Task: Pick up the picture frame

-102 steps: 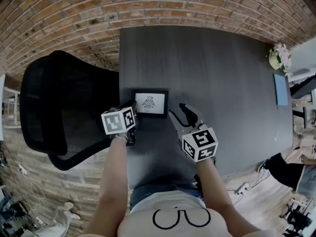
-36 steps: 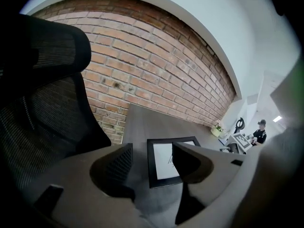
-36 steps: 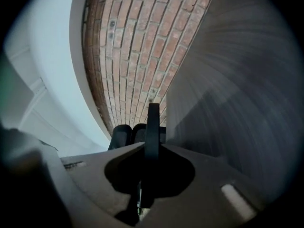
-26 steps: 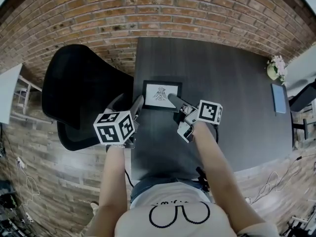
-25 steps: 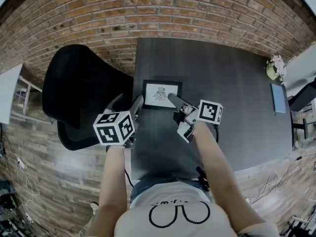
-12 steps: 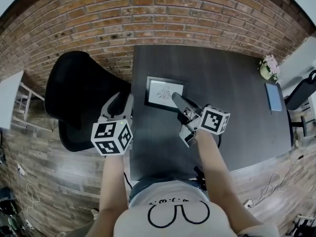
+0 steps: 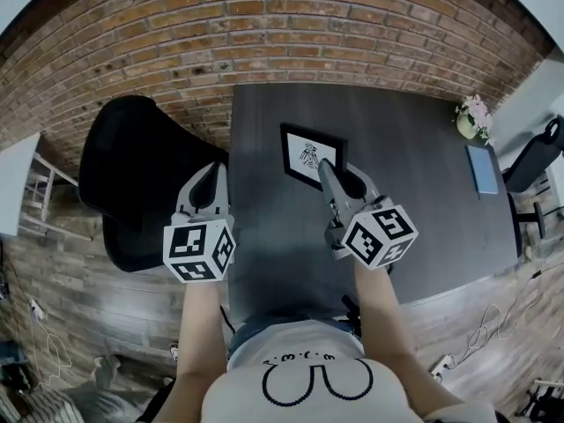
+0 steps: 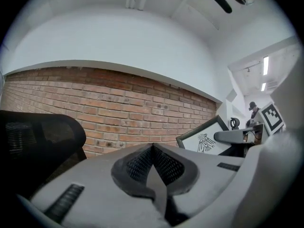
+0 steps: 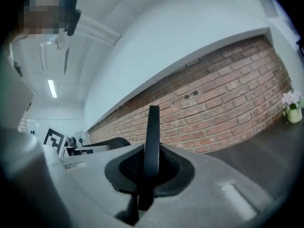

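White T-shirt (image 7: pixel 304 386) with black line drawing; grey left gripper (image 7: pixel 211 170) and right gripper (image 7: pixel 323 166) with black-and-white marker cubes (image 7: pixel 198 249)

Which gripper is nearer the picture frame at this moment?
Right. The right gripper is shut on the picture frame's edge; the left gripper, its jaws just closed on nothing, sits apart to the frame's left.

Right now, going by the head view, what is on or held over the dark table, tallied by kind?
Picture frame: 1, gripped by the right gripper
Vase of flowers: 1
Flat blue-grey pad: 1
Total: 3
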`<action>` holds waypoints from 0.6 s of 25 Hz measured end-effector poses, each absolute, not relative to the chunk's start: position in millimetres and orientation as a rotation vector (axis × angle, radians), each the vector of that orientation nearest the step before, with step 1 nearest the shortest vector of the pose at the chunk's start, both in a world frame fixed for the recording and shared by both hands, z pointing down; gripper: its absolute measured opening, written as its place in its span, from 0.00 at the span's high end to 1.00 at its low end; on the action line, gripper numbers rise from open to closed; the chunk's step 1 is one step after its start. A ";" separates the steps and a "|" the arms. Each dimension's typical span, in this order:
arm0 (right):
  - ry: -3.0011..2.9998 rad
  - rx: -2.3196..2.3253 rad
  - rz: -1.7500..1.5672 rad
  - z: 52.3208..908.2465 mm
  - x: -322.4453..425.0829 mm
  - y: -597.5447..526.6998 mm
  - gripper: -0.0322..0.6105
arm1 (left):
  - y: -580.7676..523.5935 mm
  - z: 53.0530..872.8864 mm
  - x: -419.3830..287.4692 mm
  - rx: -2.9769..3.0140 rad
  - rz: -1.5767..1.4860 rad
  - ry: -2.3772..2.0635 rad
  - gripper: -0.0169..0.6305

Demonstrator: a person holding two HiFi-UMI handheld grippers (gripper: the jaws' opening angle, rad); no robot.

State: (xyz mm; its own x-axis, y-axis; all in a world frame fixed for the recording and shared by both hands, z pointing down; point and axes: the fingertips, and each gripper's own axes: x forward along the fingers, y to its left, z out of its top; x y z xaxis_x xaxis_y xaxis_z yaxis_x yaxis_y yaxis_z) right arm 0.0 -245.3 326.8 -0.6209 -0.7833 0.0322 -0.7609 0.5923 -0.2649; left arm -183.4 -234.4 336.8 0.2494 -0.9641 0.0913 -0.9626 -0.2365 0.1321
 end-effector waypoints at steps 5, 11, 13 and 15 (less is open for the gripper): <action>2.736 -1.506 -0.075 299.0 10.7 -239.2 0.92 | -232.4 321.4 -180.0 2.411 -0.045 -1.860 0.98; 2.722 -1.586 0.078 279.5 21.5 -234.3 0.92 | -232.1 302.8 -175.5 2.462 -0.053 -1.905 0.98; 2.721 -1.586 0.088 276.5 22.5 -232.8 0.92 | -231.5 298.4 -175.5 2.470 -0.056 -1.914 0.98; 2.722 -1.593 0.107 274.8 22.3 -231.7 0.92 | -230.4 294.6 -176.8 2.474 -0.064 -1.921 0.98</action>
State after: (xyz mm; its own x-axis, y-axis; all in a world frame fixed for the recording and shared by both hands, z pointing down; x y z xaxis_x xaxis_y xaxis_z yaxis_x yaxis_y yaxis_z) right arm 22.3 -231.7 274.8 -0.4906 -0.8711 -0.0220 -0.8702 0.4884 0.0655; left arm -176.8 -230.4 294.6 0.2470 -0.9686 -0.0271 -0.9683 -0.2478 0.0320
